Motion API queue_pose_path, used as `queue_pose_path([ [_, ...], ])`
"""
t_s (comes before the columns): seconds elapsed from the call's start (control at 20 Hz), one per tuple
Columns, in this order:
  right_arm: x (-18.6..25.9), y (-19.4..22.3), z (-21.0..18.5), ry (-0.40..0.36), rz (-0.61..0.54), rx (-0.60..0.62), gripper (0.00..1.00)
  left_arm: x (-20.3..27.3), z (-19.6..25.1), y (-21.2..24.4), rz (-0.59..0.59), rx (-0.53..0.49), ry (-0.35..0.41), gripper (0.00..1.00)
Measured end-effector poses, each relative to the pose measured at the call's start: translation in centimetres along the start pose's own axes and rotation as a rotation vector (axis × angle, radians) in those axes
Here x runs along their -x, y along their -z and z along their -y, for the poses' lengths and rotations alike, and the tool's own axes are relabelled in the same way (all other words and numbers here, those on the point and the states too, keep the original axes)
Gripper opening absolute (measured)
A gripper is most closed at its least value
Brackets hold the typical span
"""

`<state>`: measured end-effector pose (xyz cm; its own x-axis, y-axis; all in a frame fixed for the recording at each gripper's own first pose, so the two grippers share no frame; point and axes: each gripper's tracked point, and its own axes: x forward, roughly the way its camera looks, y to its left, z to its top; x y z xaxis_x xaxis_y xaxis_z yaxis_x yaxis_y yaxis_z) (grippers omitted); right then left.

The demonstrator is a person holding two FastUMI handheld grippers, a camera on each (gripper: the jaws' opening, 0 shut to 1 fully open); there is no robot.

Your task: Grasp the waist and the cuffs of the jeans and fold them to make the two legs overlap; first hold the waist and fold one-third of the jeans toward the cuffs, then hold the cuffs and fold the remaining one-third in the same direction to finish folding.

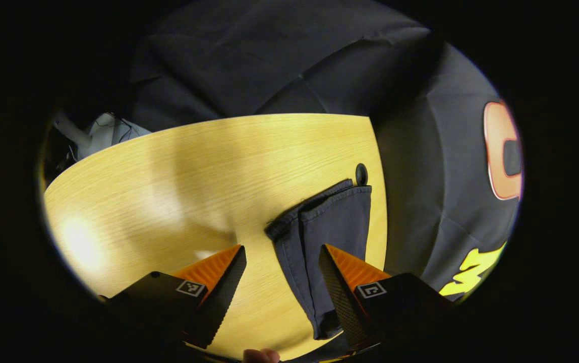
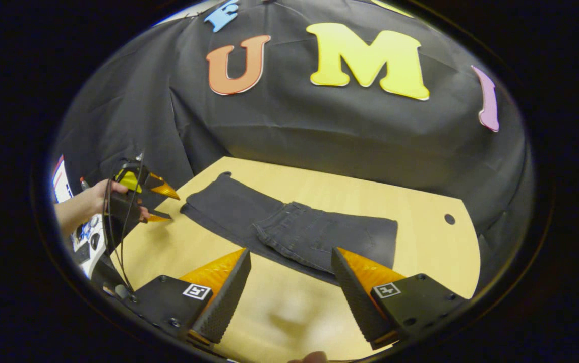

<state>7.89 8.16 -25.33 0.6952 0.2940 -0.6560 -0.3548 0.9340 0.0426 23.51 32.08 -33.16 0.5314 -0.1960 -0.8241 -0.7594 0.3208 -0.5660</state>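
Note:
Dark jeans lie flat on the wooden table, legs overlapped, with the waist part folded over onto the legs. The cuff end points to the left. In the left gripper view the cuffs lie just ahead, slightly right of centre. My left gripper is open, hovering near the cuffs with nothing between its fingers; it also appears as the left gripper held by a hand beside the cuff end. My right gripper is open above the table in front of the folded waist.
A round cable hole sits near the table's right edge, and another hole lies just beyond the cuffs. Black cloth walls surround the table. Some equipment stands off the table's left side.

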Motion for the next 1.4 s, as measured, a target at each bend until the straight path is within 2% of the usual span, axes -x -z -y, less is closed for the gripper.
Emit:
queue_pose_path([
  [0.3, 1.2, 1.0, 3.8, 0.062, -0.021, -0.084, 0.97, -3.0, 1.7, -1.5, -0.009, 0.050, -0.083, 0.93],
  [0.4, 1.4, 1.4, 4.6, 0.074, -0.026, -0.095, 1.00, -3.2, 2.0, -1.8, -0.015, 0.069, -0.098, 0.93],
  [0.55, 1.2, 1.8, 5.6, 0.076, -0.047, -0.124, 0.97, -3.9, 1.9, -1.9, -0.037, 0.092, -0.154, 0.93],
  [0.6, 0.9, 1.9, 6.0, 0.076, -0.054, -0.132, 1.00, -3.8, 1.6, -1.9, -0.046, 0.080, -0.194, 0.94],
  [0.75, 0.3, 2.9, 7.0, 0.085, -0.073, -0.181, 0.97, -4.7, 1.3, -1.5, -0.037, -0.032, -0.286, 0.92],
  [0.85, 0.3, 3.8, 7.7, 0.097, -0.088, -0.216, 1.00, -4.9, 1.3, -1.3, -0.026, -0.074, -0.339, 0.89],
  [0.95, 0.3, 4.7, 8.6, 0.113, -0.099, -0.258, 0.97, -4.7, 0.5, -1.0, -0.018, -0.105, -0.389, 0.86],
  [1.05, 0.6, 5.6, 9.2, 0.122, -0.115, -0.302, 0.98, -4.8, 0.6, -1.1, -0.012, -0.085, -0.389, 0.64],
  [1.1, 0.8, 6.2, 9.5, 0.125, -0.123, -0.322, 1.00, -5.3, 1.1, -1.0, -0.016, -0.059, -0.349, 0.53],
  [1.15, 0.7, 6.6, 9.8, 0.133, -0.127, -0.331, 1.00, -5.4, 1.6, -0.9, -0.008, -0.027, -0.311, 0.47],
  [1.2, 0.8, 6.9, 10.0, 0.136, -0.133, -0.336, 1.00, -5.9, 2.2, -0.9, -0.001, 0.011, -0.244, 0.34],
  [1.25, 1.1, 7.1, 10.2, 0.141, -0.132, -0.337, 1.00, -5.6, 2.8, -1.1, -0.002, 0.036, -0.184, 0.30],
  [1.3, 1.2, 7.2, 10.4, 0.146, -0.133, -0.333, 1.00, -5.4, 3.2, -1.2, 0.005, 0.061, -0.144, 0.22],
  [1.4, 1.4, 6.9, 10.6, 0.160, -0.125, -0.319, 1.00, -5.3, 3.9, -1.4, 0.021, 0.080, -0.098, 0.14],
])
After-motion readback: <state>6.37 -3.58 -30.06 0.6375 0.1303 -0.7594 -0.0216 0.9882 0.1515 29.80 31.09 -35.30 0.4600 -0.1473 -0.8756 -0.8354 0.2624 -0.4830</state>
